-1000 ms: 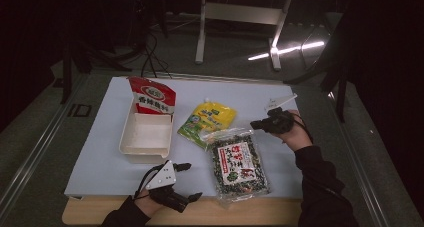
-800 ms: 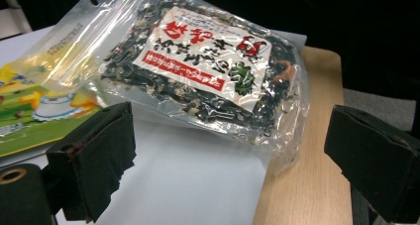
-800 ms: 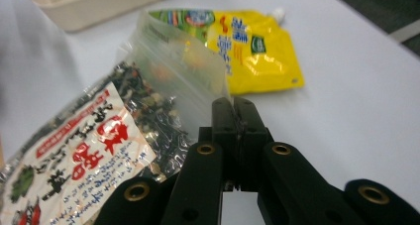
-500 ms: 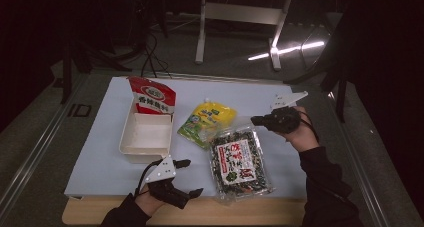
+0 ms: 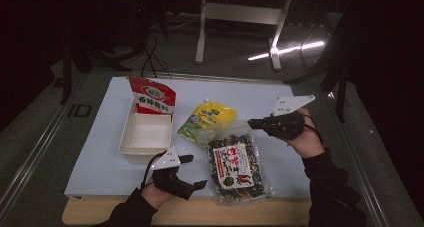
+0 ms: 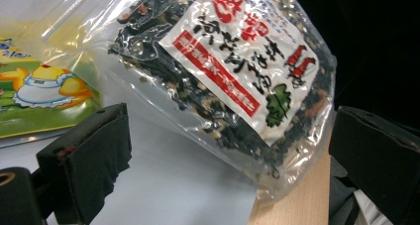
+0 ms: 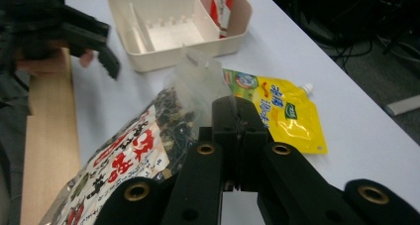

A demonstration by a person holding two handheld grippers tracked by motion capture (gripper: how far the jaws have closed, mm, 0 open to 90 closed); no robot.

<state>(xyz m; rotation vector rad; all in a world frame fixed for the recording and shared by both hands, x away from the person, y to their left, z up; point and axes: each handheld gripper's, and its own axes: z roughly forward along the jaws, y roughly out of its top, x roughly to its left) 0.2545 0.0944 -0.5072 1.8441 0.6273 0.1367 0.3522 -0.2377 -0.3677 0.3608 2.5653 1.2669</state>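
High view: the right gripper (image 5: 253, 123) sits clenched on the clear top corner of the seaweed bag (image 5: 236, 168), which slopes down from those jaws toward the near table edge, its lower end resting on the white mat (image 5: 95, 152) and partly over the wooden strip (image 5: 280, 214) in front. The left gripper (image 5: 194, 172) hangs just to the left of the bag's lower half with its jaws spread apart and nothing between them. Beyond the left gripper is the white tray (image 5: 146, 135), with a red packet (image 5: 152, 97) standing at its far end. A yellow pouch (image 5: 207, 120) lies between the tray and the right gripper, touching the bag's top edge.

Right gripper view: the two jaws meet flat together on the bag's (image 7: 124, 155) clear flap, and the bag hangs down and to the left from them. The pouch (image 7: 280, 108) lies just past the jaw tips, the tray (image 7: 173, 27) farther off.

Left gripper view: the bag (image 6: 237, 71) lies ahead between the wide-set jaws without touching either, with the pouch (image 6: 39, 96) off to the left.
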